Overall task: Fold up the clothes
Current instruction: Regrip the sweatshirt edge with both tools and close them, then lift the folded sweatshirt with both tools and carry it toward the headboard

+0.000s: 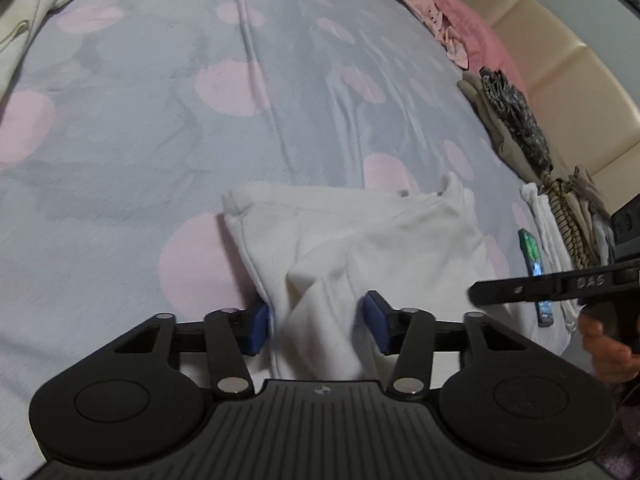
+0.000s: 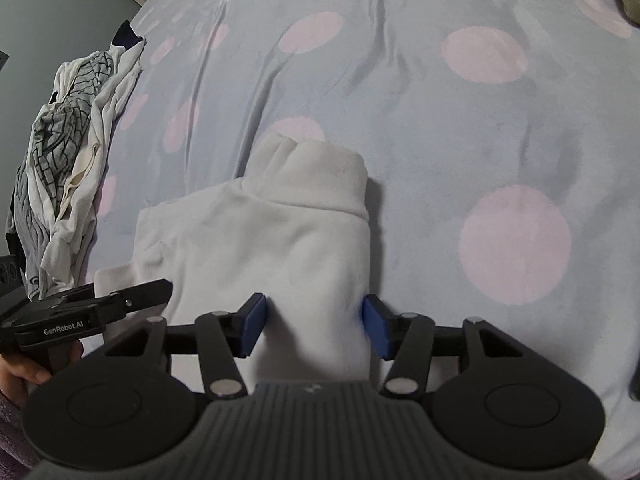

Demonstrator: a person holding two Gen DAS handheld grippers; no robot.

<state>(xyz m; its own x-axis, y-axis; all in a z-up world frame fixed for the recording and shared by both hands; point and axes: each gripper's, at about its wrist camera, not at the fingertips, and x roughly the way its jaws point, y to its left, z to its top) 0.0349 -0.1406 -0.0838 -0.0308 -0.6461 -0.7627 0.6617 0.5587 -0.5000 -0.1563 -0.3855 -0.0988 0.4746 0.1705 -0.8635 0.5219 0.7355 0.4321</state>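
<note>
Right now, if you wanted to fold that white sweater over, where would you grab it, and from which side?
Probably by the near edge of the white sweater, coming in low from the person's side. It lies flat with its collar pointing away, and the fabric bunches between the open pads of both the left gripper and the right gripper, easy to pinch there.

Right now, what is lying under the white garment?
Under the white garment only the grey bedsheet with pink dots shows around its edges. Whatever lies beneath its middle is covered.
</note>
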